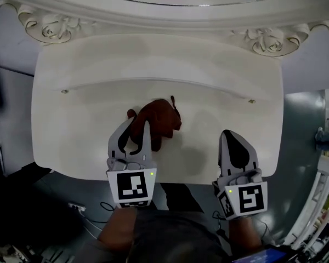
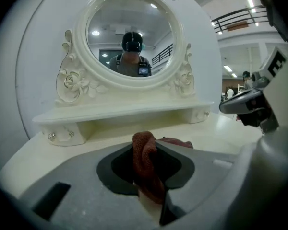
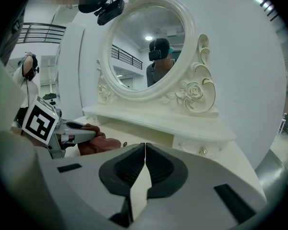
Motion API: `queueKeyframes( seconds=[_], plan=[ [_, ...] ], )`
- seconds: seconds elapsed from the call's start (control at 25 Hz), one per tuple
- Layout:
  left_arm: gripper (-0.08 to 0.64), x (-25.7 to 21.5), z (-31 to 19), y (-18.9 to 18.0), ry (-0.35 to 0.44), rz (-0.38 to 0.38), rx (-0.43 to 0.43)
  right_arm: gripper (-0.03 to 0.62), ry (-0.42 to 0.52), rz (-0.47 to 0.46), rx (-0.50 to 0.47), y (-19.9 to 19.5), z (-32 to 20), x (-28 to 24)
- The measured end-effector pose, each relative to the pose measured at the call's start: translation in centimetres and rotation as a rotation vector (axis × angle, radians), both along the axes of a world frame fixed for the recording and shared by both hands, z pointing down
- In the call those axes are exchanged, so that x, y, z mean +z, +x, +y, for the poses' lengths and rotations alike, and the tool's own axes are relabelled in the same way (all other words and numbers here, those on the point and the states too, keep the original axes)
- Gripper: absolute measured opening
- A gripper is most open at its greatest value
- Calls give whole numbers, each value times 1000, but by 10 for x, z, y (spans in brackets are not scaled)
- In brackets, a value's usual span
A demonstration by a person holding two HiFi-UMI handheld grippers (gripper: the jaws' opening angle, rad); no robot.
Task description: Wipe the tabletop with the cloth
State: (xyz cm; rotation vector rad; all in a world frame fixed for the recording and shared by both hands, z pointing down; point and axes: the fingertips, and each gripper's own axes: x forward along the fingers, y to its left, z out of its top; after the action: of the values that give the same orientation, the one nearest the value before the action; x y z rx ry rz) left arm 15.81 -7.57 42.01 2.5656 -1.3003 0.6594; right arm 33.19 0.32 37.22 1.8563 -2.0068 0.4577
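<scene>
- left gripper (image 1: 139, 128) clamps the cloth (image 1: 160, 120) near the tabletop's (image 1: 208, 64) front edge.
- cloth's long axis slants back-right.
- right gripper (image 1: 231, 135) pressed together, empty, near front-right corner.

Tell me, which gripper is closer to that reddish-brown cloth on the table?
Left. The left gripper is clamped on the cloth, a fold pinched between its jaws. The right gripper sits off to the cloth's right, shut, empty, not touching it.
</scene>
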Motion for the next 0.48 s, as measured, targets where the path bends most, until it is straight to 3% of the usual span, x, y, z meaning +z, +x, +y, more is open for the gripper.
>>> queueKeyframes(
  seconds=[0.48],
  plan=[
    [80, 30, -22, -44, -43, -58, -41, 15, -48, -2, -21, -28, -16, 21]
  ],
)
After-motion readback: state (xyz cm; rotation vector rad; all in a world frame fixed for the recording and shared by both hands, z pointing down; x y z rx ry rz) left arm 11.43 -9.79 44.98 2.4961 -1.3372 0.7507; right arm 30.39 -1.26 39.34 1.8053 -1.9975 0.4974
